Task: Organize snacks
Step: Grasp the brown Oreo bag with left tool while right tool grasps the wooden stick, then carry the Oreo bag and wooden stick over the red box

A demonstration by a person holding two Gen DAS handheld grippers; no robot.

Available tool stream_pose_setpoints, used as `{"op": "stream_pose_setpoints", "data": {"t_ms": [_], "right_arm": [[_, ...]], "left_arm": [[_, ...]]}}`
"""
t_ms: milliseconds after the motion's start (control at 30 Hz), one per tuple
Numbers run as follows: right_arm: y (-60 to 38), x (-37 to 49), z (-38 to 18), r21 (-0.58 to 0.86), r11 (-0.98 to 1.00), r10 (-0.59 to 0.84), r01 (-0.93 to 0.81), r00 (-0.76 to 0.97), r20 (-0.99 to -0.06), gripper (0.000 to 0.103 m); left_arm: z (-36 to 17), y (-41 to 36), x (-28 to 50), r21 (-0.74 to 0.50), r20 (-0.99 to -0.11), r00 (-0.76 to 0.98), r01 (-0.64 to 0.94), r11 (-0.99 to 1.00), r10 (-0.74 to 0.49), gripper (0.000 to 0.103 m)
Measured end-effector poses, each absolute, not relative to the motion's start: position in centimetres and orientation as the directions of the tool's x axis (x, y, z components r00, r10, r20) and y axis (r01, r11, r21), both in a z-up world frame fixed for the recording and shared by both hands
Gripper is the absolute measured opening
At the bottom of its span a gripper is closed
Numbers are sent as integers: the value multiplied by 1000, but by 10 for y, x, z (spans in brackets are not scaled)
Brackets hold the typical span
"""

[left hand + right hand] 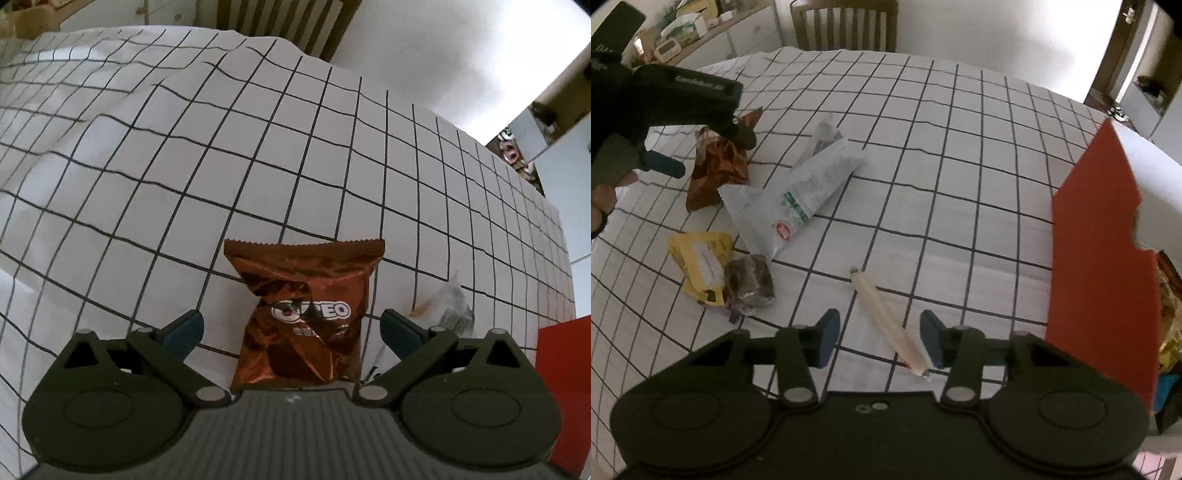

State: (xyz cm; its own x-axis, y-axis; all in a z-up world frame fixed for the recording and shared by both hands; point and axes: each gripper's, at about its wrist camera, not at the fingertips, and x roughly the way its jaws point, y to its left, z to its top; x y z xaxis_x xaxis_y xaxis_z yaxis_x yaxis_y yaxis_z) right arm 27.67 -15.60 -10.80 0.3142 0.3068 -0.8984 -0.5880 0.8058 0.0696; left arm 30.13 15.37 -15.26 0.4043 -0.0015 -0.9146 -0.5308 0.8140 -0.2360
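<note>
The snacks lie on the desk [960, 155] under a grid cloth. A brown Oreo packet [303, 317] sits between the left gripper's [291, 328] wide-open fingers, clear of both pads. A pale stick snack [886, 321] lies between the right gripper's [879, 339] part-open fingers, its near end just beside the right pad. White [801, 192], yellow [700, 262] and dark [750, 284] packets cluster to the left; a red box [1104, 258] stands at the right edge, with bare cloth beyond.
</note>
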Motion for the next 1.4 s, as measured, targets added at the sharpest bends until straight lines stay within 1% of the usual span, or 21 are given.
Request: {"op": "stream_pose_setpoints", "data": {"t_ms": [33, 67, 100, 133, 167, 200, 333, 367, 400, 433, 600, 767, 900, 1067, 1400], "right_arm": [[-156, 277, -109, 69, 804, 307, -590, 313, -899, 40], [-155, 277, -110, 66, 803, 306, -592, 314, -899, 39], [-155, 277, -111, 64, 802, 305, -594, 314, -899, 36], [-154, 277, -112, 62, 801, 304, -595, 315, -899, 31], [-154, 277, -113, 56, 801, 299, -596, 319, -899, 29], [-153, 277, -113, 51, 802, 296, -595, 321, -900, 25], [-153, 274, -115, 45, 794, 297, -607, 322, -899, 19], [-151, 272, -115, 34, 789, 294, -613, 329, -897, 18], [-151, 271, -114, 31, 789, 294, -614, 333, -896, 14], [-151, 270, -114, 29, 791, 293, -611, 338, -895, 11], [-153, 263, -110, 27, 806, 290, -592, 355, -888, 10], [-161, 255, -100, 69, 828, 310, -557, 351, -884, 9], [-172, 245, -85, 103, 835, 335, -541, 351, -874, 9], [-184, 232, -61, 137, 838, 371, -529, 367, -853, 9], [-204, 211, -18, 194, 838, 433, -511, 405, -805, 9]], "left_arm": [[-153, 154, 301, -234, -914, 406, -533, 813, 4, 100], [-153, 154, 300, -229, -913, 408, -536, 813, 11, 92], [-152, 154, 299, -230, -913, 408, -538, 811, 12, 88], [-152, 154, 298, -232, -914, 407, -540, 809, 9, 79], [-153, 155, 297, -240, -914, 407, -544, 804, 2, 75], [-153, 155, 297, -248, -912, 409, -543, 802, -5, 75], [-150, 152, 294, -255, -906, 424, -528, 810, -9, 58], [-149, 151, 291, -253, -906, 424, -528, 810, -7, 56], [-148, 150, 290, -246, -907, 421, -528, 812, -1, 55], [-146, 149, 289, -240, -908, 420, -528, 814, 4, 52], [-136, 146, 279, -230, -905, 424, -515, 826, 13, 51], [-124, 145, 267, -235, -899, 437, -506, 830, 11, 51], [-111, 144, 251, -241, -896, 444, -502, 830, 9, 51], [-90, 137, 231, -223, -882, 470, -480, 848, 34, 51], [-49, 105, 196, -292, -860, 507, -402, 868, -55, 51]]}}
